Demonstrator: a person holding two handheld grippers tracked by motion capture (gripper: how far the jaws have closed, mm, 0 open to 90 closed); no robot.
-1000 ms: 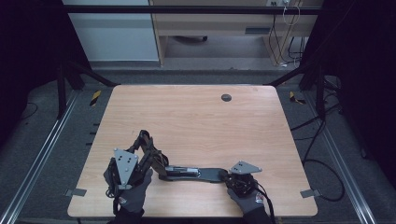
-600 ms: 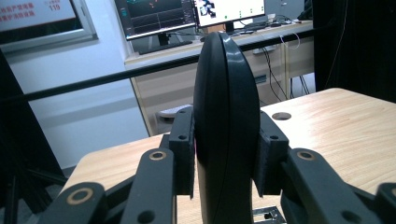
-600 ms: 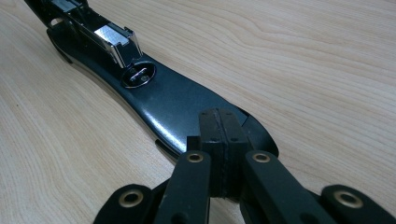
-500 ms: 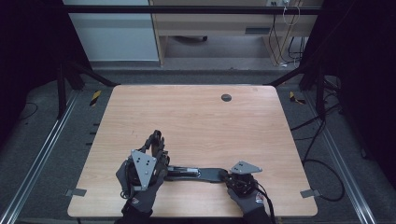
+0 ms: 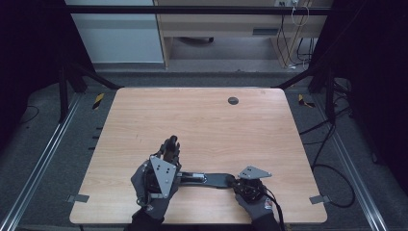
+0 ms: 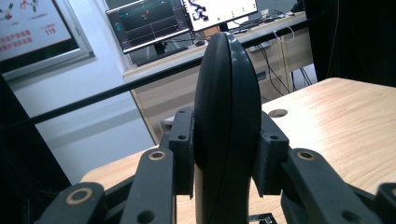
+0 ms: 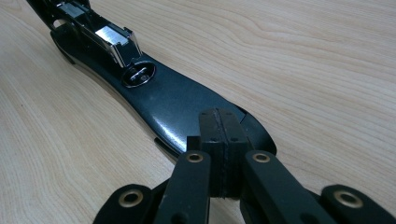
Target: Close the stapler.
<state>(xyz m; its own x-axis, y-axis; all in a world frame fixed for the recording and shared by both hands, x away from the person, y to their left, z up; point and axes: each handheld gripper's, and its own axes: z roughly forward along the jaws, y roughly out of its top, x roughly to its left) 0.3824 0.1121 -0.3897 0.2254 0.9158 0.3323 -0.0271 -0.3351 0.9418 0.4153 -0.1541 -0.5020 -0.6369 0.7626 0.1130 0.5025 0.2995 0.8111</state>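
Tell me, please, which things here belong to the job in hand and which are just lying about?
In the job:
stapler base
stapler's raised top arm
left gripper, clamped on the arm
right gripper, shut, pressing on the base

Lying about:
table
dark round cap
monitors

Pale wooden table, a black stapler's base flat on it
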